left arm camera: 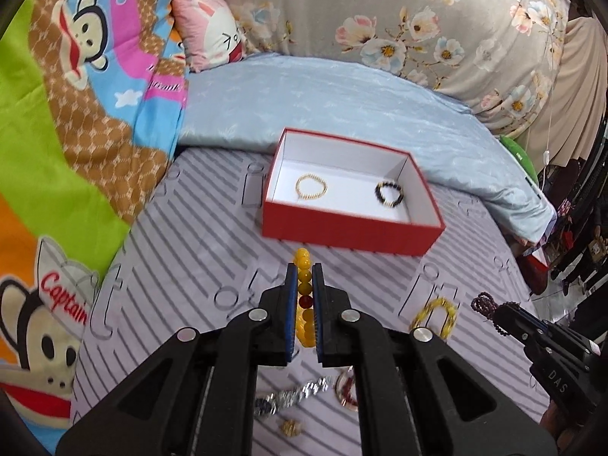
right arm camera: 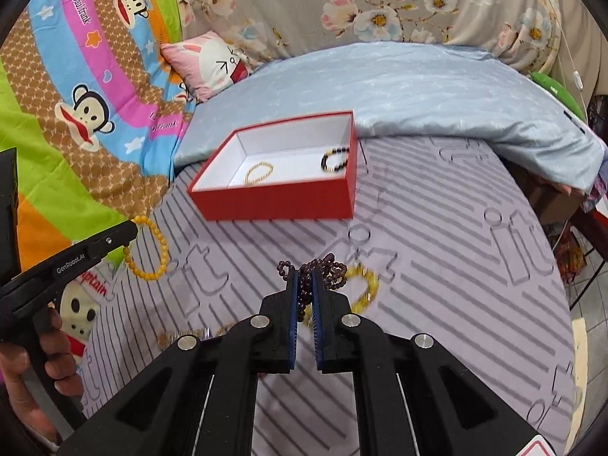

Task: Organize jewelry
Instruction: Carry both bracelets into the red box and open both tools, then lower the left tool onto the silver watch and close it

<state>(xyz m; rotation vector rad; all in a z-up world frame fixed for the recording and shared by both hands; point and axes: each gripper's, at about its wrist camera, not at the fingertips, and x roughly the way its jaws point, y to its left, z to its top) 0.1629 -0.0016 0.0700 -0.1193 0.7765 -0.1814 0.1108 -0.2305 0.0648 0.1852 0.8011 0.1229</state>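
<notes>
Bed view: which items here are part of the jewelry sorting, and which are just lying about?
Job: red box, gold bracelet, black bracelet, amber beads, purple beads, yellow bracelet, watch.
Lying about: pink pillow, blue quilt, cartoon blanket.

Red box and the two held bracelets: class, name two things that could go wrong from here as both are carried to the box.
1. The left gripper pinches the yellow bead bracelet by one side only; its hanging loop could catch the red box wall.
2. The right gripper holds the purple bead strand bunched; loose loops may slip out or snag the yellow bracelet on the bedsheet below.
</notes>
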